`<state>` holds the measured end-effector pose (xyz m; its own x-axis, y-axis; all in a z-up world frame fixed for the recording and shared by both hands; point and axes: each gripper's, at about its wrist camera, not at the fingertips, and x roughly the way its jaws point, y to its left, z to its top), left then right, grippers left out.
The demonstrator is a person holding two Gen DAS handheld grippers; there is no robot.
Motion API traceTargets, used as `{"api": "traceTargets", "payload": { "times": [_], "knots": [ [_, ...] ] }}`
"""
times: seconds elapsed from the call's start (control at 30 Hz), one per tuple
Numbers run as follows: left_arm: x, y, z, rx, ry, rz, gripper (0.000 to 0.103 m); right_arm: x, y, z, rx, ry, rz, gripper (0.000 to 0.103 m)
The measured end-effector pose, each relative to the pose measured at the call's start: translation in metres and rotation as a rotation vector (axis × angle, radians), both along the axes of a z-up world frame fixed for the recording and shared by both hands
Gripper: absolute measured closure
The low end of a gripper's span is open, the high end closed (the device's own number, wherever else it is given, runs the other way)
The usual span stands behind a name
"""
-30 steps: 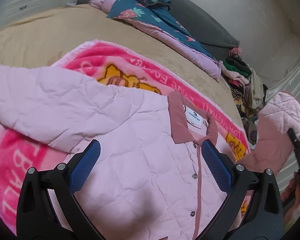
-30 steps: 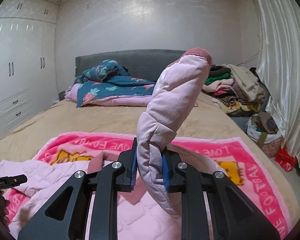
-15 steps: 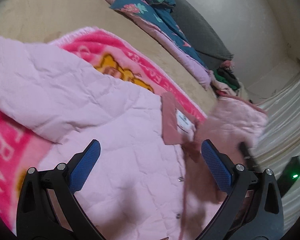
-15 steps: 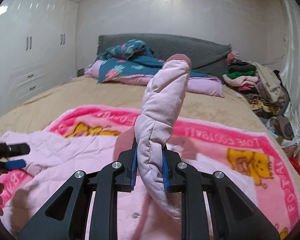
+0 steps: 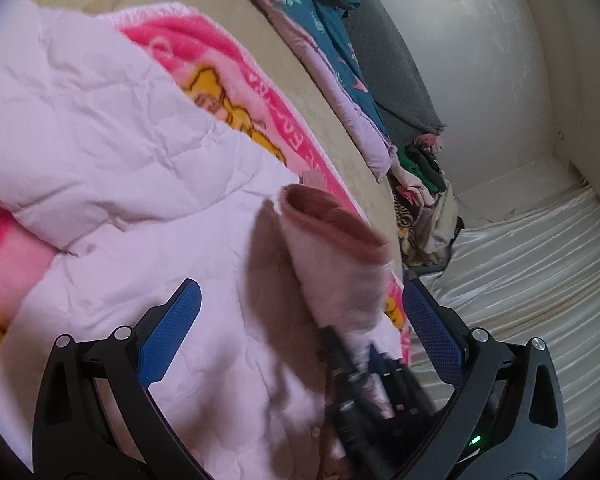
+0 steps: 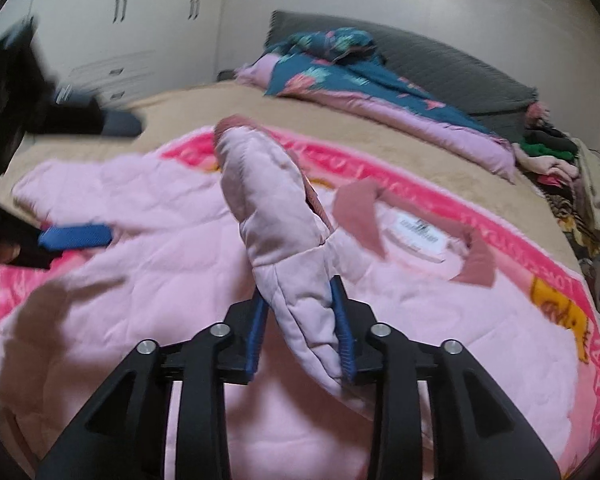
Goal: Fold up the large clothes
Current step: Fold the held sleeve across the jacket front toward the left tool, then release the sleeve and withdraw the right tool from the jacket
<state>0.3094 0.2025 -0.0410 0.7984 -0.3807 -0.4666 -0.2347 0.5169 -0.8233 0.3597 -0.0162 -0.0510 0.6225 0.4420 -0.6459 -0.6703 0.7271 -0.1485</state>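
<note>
A pale pink quilted jacket (image 6: pixel 148 280) lies flat, front up, on a pink fleece blanket (image 6: pixel 540 256) spread over a tan bed (image 6: pixel 340 120). Its long axis runs up the bed, with the dusty-rose collar (image 6: pixel 360 216) and white neck label toward the grey headboard (image 6: pixel 440 68). One padded sleeve (image 6: pixel 276 216), a soft puffy tube with a rose cuff, is folded across the chest, its cuff pointing toward the jacket's far side. The right gripper (image 6: pixel 300 332) has the sleeve between its blue ribbed pads, and its jaws are opening. The left gripper (image 5: pixel 296 328) hangs over the jacket front with jaws spread wide, holding nothing. A teal floral quilt (image 6: pixel 340 68) lies by the headboard; clothes (image 6: pixel 572 184) are heaped beside the bed.
</note>
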Motion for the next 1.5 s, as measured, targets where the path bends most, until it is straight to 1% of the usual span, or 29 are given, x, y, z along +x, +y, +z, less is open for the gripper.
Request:
{"api": "traceTargets", "payload": {
  "times": [0.03,0.07,0.1,0.13,0.2,0.23,0.3,0.37,0.43,0.47,0.5,0.53,0.57,0.6,0.63,0.67,0.73,0.77,0.87,0.9,0.97,1.07,1.13,1.23,1.33,1.4,1.43,1.47,1.5],
  "knots": [
    [0.001,-0.001,-0.002,-0.009,0.002,-0.003,0.008,-0.002,0.001,-0.003,-0.001,0.014,0.015,0.058],
    [0.002,-0.001,-0.005,-0.015,0.005,-0.009,0.008,-0.004,0.004,-0.007,-0.005,0.047,0.037,0.054],
    [0.004,-0.003,-0.01,-0.027,0.015,-0.019,0.008,-0.007,0.005,-0.008,-0.004,0.077,0.054,0.046],
    [0.006,-0.003,-0.013,-0.034,0.02,-0.027,0.008,-0.009,0.005,-0.009,-0.002,0.092,0.062,0.035],
    [0.011,-0.009,-0.024,-0.033,0.059,-0.046,0.008,-0.02,0.001,-0.006,0.005,0.092,0.077,0.024],
    [0.013,-0.012,-0.027,-0.022,0.078,-0.052,0.008,-0.025,-0.004,-0.003,0.004,0.079,0.076,0.021],
    [0.016,-0.018,-0.036,0.006,0.123,-0.059,0.01,-0.026,-0.019,0.004,0.022,0.084,0.053,0.021],
    [0.019,-0.026,-0.036,0.053,0.134,-0.066,0.01,-0.022,-0.041,0.01,0.068,0.118,0.016,0.021],
    [0.022,-0.031,-0.035,0.081,0.118,-0.08,0.011,-0.017,-0.069,0.018,0.116,0.139,-0.043,0.021],
    [0.023,-0.035,-0.034,0.099,0.108,-0.091,0.019,-0.015,-0.08,0.019,0.128,0.144,-0.069,0.021],
    [0.025,-0.042,-0.034,0.135,0.111,-0.102,0.026,-0.012,-0.092,0.021,0.134,0.147,-0.099,0.021],
    [0.027,-0.046,-0.034,0.162,0.113,-0.109,0.043,-0.009,-0.105,0.021,0.135,0.147,-0.131,0.021],
    [0.029,-0.051,-0.034,0.191,0.117,-0.115,0.054,-0.007,-0.114,0.021,0.135,0.146,-0.152,0.021],
    [0.031,-0.057,-0.035,0.237,0.122,-0.119,0.06,-0.005,-0.125,0.021,0.135,0.144,-0.18,0.021],
    [0.032,-0.061,-0.035,0.269,0.116,-0.124,0.074,-0.002,-0.138,0.021,0.136,0.143,-0.217,0.021],
    [0.033,-0.062,-0.034,0.283,0.109,-0.127,0.084,0.002,-0.148,0.02,0.14,0.146,-0.244,0.021],
    [0.029,-0.062,-0.026,0.313,0.077,-0.114,0.088,0.01,-0.169,0.022,0.17,0.155,-0.311,0.021],
    [0.027,-0.061,-0.021,0.327,0.063,-0.106,0.089,0.014,-0.177,0.023,0.182,0.157,-0.335,0.021],
    [0.021,-0.057,0.0,0.411,0.014,-0.069,0.089,0.028,-0.199,0.025,0.222,0.158,-0.404,0.021],
    [0.02,-0.056,0.004,0.445,0.018,-0.065,0.089,0.032,-0.204,0.025,0.231,0.165,-0.418,0.021],
    [0.021,-0.052,0.0,0.471,0.044,-0.061,0.089,0.039,-0.213,0.019,0.23,0.184,-0.452,0.021],
    [0.025,-0.044,-0.02,0.456,0.113,-0.065,0.089,0.05,-0.221,0.006,0.201,0.227,-0.482,0.021],
    [0.025,-0.039,-0.03,0.43,0.142,-0.067,0.089,0.059,-0.228,-0.012,0.158,0.285,-0.525,0.021],
    [0.024,-0.038,-0.036,0.431,0.152,-0.088,0.088,0.067,-0.235,-0.03,0.128,0.317,-0.567,0.021],
    [0.024,-0.041,-0.036,0.444,0.157,-0.098,0.086,0.069,-0.234,-0.036,0.117,0.318,-0.583,0.021],
    [0.023,-0.04,-0.035,0.459,0.17,-0.1,0.081,0.066,-0.232,-0.032,0.113,0.31,-0.594,0.02],
    [0.024,-0.04,-0.034,0.461,0.181,-0.102,0.073,0.064,-0.232,-0.029,0.117,0.303,-0.599,0.02],
    [0.022,-0.038,-0.032,0.455,0.188,-0.115,0.063,0.058,-0.231,-0.022,0.14,0.29,-0.598,0.02],
    [0.021,-0.038,-0.031,0.451,0.184,-0.122,0.06,0.055,-0.231,-0.019,0.159,0.286,-0.59,0.018]
  ]
}}
